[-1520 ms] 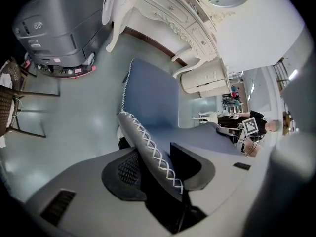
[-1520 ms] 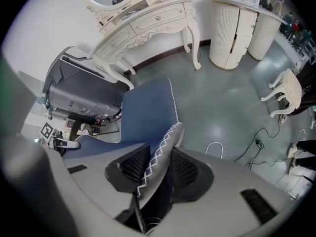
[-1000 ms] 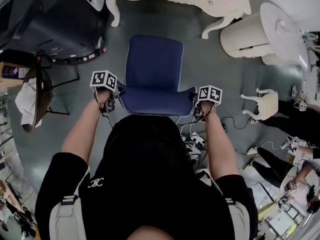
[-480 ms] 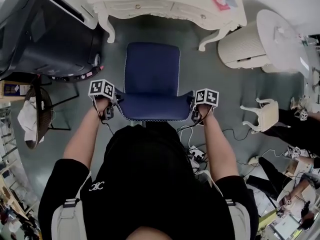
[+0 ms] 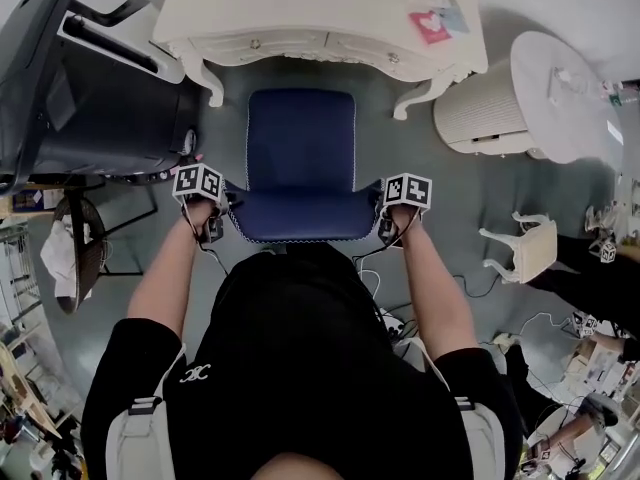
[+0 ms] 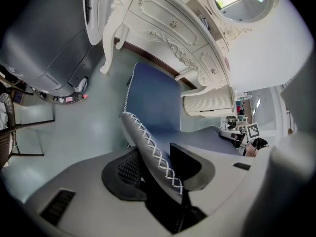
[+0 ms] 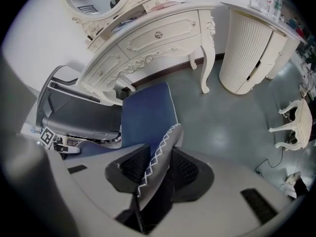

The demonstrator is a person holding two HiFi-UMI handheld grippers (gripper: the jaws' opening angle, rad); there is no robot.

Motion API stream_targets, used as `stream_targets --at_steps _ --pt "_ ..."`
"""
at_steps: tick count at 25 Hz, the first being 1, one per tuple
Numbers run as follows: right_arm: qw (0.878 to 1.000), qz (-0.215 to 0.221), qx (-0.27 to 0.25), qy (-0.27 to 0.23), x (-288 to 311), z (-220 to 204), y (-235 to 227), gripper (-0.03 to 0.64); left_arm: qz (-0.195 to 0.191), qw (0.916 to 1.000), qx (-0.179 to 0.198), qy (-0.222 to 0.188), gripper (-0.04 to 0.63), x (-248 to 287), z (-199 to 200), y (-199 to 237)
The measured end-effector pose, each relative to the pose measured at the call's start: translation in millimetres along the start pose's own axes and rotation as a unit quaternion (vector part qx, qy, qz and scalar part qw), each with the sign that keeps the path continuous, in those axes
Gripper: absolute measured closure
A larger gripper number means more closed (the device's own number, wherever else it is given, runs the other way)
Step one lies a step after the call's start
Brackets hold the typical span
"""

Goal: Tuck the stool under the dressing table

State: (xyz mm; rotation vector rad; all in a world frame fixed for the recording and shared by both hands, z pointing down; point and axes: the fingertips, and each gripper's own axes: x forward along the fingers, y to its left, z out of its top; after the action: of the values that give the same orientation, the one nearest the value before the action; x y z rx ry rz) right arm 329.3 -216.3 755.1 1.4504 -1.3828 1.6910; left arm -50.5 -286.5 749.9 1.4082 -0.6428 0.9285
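My left gripper [image 6: 153,169] and right gripper [image 7: 157,174] each pinch the stool's [image 5: 300,148] stitched edge. Its far end sits between the table's [image 5: 300,18] legs.

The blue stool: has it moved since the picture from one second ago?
Yes. The stool has moved toward the dressing table: in the head view the gap between them is now much narrower.

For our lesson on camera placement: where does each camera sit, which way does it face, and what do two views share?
Head view: on the head, facing steeply down; torso, forearms, stool.
Left gripper view: on left gripper, along jaws clamping stool's stitched edge.
Right gripper view: on right gripper, likewise.
All share the dressing table.
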Motion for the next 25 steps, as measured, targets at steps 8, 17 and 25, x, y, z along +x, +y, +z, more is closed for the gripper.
stream_targets --at_steps 8,17,25 --pt "1.000 0.003 -0.006 0.003 5.1 55.1 -0.7 0.489 0.008 0.9998 -0.012 -0.011 0.437 2.7 48.8 -12.7" --pt "1.000 -0.001 -0.004 0.002 9.7 97.0 1.0 0.489 0.011 0.9996 -0.015 -0.022 0.437 3.9 89.0 -20.7" --pt "1.000 0.009 0.005 -0.007 17.9 132.7 12.8 0.489 0.009 0.9996 -0.014 -0.023 0.437 -2.1 129.1 -20.3"
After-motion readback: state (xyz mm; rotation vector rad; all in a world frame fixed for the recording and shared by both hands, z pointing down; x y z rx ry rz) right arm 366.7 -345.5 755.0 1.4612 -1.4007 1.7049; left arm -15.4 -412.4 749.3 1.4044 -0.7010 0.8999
